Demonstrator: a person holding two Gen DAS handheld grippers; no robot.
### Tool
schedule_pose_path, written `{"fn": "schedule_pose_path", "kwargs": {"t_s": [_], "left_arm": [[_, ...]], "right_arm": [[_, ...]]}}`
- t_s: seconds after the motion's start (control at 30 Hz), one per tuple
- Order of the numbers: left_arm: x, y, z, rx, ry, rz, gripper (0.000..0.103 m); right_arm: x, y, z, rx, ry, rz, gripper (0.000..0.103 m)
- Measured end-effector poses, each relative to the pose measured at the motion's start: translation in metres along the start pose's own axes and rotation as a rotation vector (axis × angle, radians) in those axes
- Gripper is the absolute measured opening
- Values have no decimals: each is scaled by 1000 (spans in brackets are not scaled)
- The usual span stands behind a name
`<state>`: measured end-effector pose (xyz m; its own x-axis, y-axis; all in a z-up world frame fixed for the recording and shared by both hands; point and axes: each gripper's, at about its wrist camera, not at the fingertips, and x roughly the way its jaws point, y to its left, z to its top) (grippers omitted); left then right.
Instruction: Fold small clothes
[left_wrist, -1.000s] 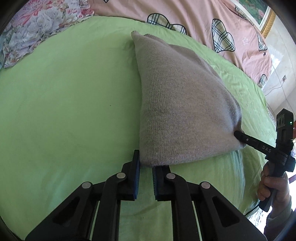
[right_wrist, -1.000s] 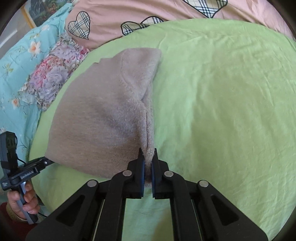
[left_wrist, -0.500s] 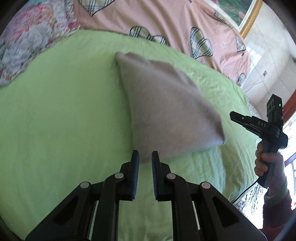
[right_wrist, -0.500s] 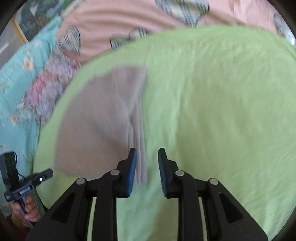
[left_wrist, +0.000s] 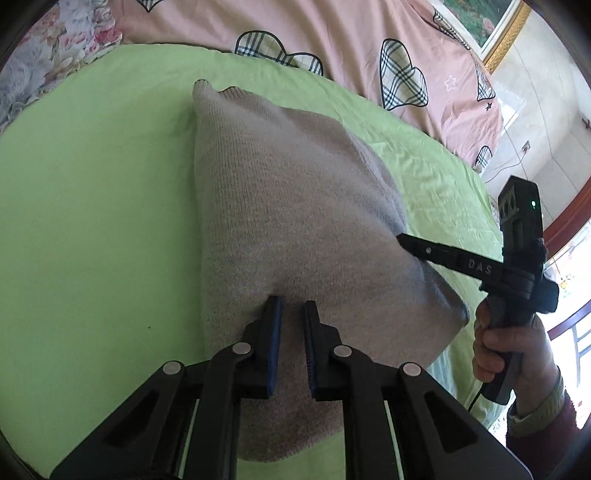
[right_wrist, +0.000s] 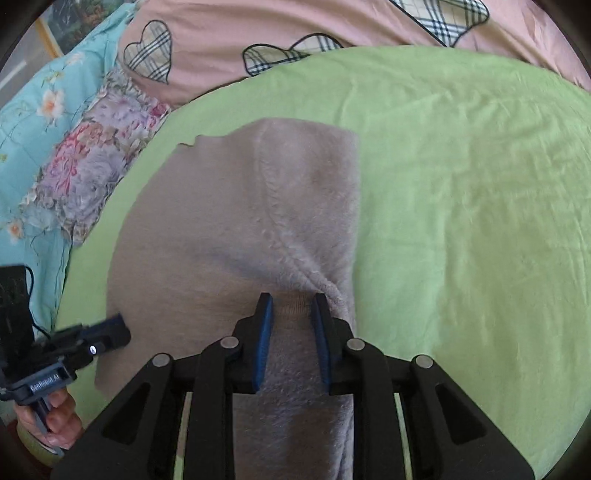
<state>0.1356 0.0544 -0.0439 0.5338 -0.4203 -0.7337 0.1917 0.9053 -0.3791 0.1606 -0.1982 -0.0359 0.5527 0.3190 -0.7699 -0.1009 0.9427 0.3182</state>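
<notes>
A grey-beige knit garment (left_wrist: 277, 184) (right_wrist: 221, 221) lies folded on the green sheet (left_wrist: 92, 221) (right_wrist: 461, 221). My left gripper (left_wrist: 291, 306) (right_wrist: 118, 328) sits on its near left part. Its jaws are closing to a narrow gap and pinch a small ridge of knit at the tips. My right gripper (right_wrist: 291, 302) (left_wrist: 404, 242) is over the garment's right side, where a sleeve seam runs down. Its jaws are closing with a raised fold of fabric between them, and the pads still stand apart. A hand (left_wrist: 495, 347) holds the right gripper's handle.
A pink quilt with plaid hearts (left_wrist: 351, 37) (right_wrist: 221, 55) lies beyond the sheet. Floral bedding (right_wrist: 85, 166) and a teal flowered cover (right_wrist: 37, 110) lie to the left. The bed's edge, a framed picture (left_wrist: 498, 37) and a wall are on the right.
A second ago both grippers held the garment's near corners; then they let go and drew back. Now both have moved forward onto the garment and their jaws are narrowing on fabric.
</notes>
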Motion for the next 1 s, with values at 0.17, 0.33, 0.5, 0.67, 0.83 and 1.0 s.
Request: {"fn": "schedule_pose_path", "kwargs": {"t_s": [0.17,0.33,0.5,0.67,0.83,1.0], "left_arm": [[-9,-9,-5,20,-24,25,12],[-37,-21,-27,65,-43,4,19],[-36,-20,-55,86,-6,17,30],[-24,-19,-61,93,-2,39,29],[-34,-24,-64,93,1,67,30],[-54,-29,-76,109,3,176,46]], "right_arm": [[-1,7,2,-30,-17,-41,22],[-42,18,-15,-33,-49,23,25],[-55,30,-56,-85,10,47,26],[-36,1,-73,-9,19,42,22],[-46,13,-73,-38,17,14,25],[-67,18,-82,-19,5,10,26]]}}
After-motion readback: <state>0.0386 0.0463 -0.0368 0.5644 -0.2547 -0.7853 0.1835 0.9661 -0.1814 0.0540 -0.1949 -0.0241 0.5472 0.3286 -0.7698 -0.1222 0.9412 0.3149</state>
